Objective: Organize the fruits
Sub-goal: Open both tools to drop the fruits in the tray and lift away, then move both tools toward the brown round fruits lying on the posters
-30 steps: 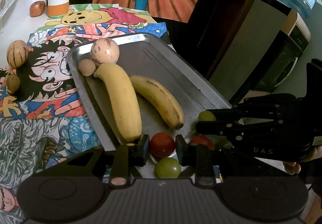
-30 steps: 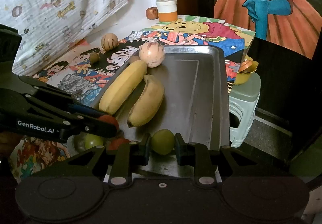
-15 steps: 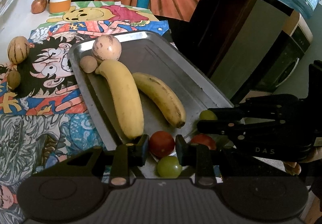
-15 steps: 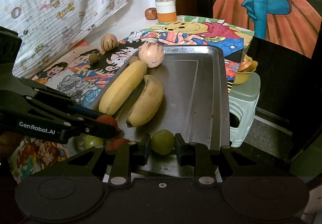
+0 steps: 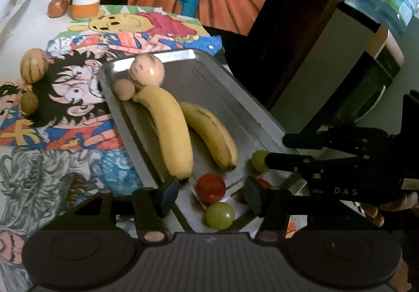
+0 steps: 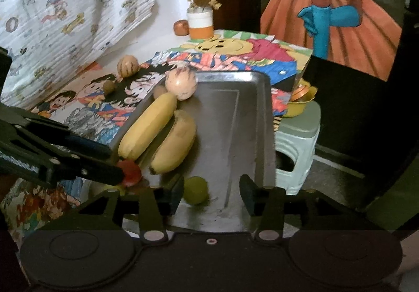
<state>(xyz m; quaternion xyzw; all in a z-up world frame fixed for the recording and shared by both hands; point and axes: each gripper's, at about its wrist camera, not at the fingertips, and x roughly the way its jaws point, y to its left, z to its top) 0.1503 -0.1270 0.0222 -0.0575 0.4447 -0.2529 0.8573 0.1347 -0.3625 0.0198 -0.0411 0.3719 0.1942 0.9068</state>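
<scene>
While two bananas (image 5: 172, 134), a pale melon (image 5: 146, 70) and small tomatoes already lie on the tray (image 5: 235, 106), a striped fruit (image 5: 34, 65) and a kiwi (image 5: 28, 102) wait on the counter (image 5: 31, 30). Left tongs (image 5: 210, 191) and right tongs (image 6: 210, 191) gape wide, each around loose fruit.

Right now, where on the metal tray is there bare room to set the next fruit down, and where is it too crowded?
The metal tray is bare along its right half, between the shorter banana and the right rim, up to the far edge. Crowded: the near left corner, with the red tomato, green grapes and both open grippers; and the far left corner, around the round melon.
</scene>
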